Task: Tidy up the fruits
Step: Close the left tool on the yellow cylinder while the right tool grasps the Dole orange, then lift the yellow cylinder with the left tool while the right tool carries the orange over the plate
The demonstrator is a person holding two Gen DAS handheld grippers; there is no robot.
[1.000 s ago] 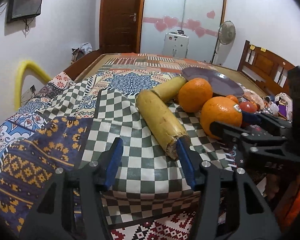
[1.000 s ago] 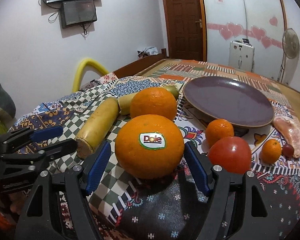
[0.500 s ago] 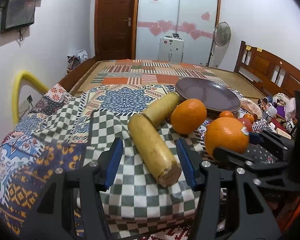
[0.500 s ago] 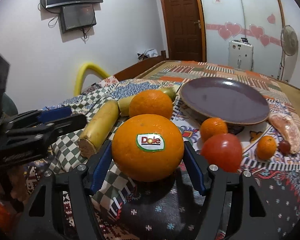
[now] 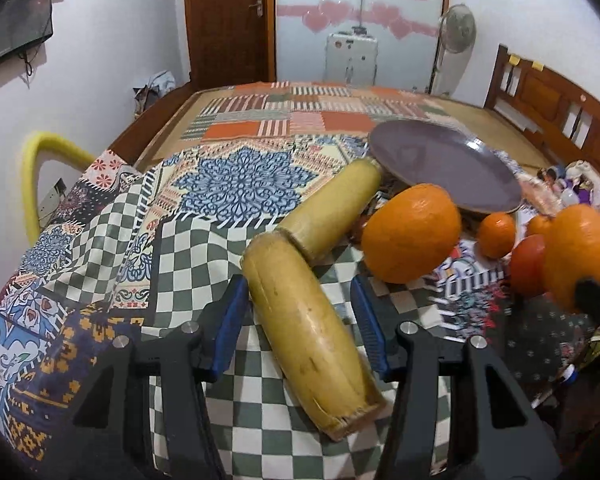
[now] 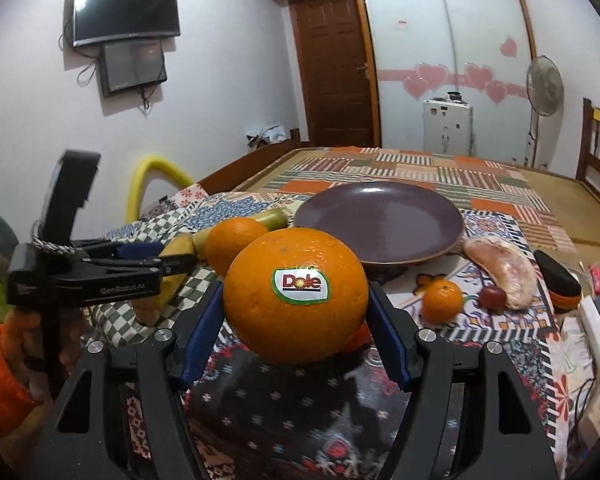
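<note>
My right gripper [image 6: 296,320] is shut on a large orange with a Dole sticker [image 6: 296,296] and holds it above the patterned cloth; it also shows in the left wrist view [image 5: 580,256]. My left gripper [image 5: 300,320] is open, its blue pads on either side of a yellow sugarcane-like stalk [image 5: 312,340] lying on the checked cloth. A second stalk piece [image 5: 332,212] lies behind it. A second large orange [image 5: 412,232] sits beside a purple plate [image 6: 380,224].
A small tangerine [image 6: 442,300], a dark red small fruit [image 6: 494,296] and a peeled pomelo segment [image 6: 504,268] lie right of the plate. A tomato [image 5: 528,264] and a small tangerine [image 5: 498,234] sit near the held orange. A yellow foam tube [image 5: 32,176] stands left. Clutter lines the right edge.
My right gripper has lifted the Dole orange off the cloth. My left gripper has moved forward, so the stalk now lies between its open pads.
</note>
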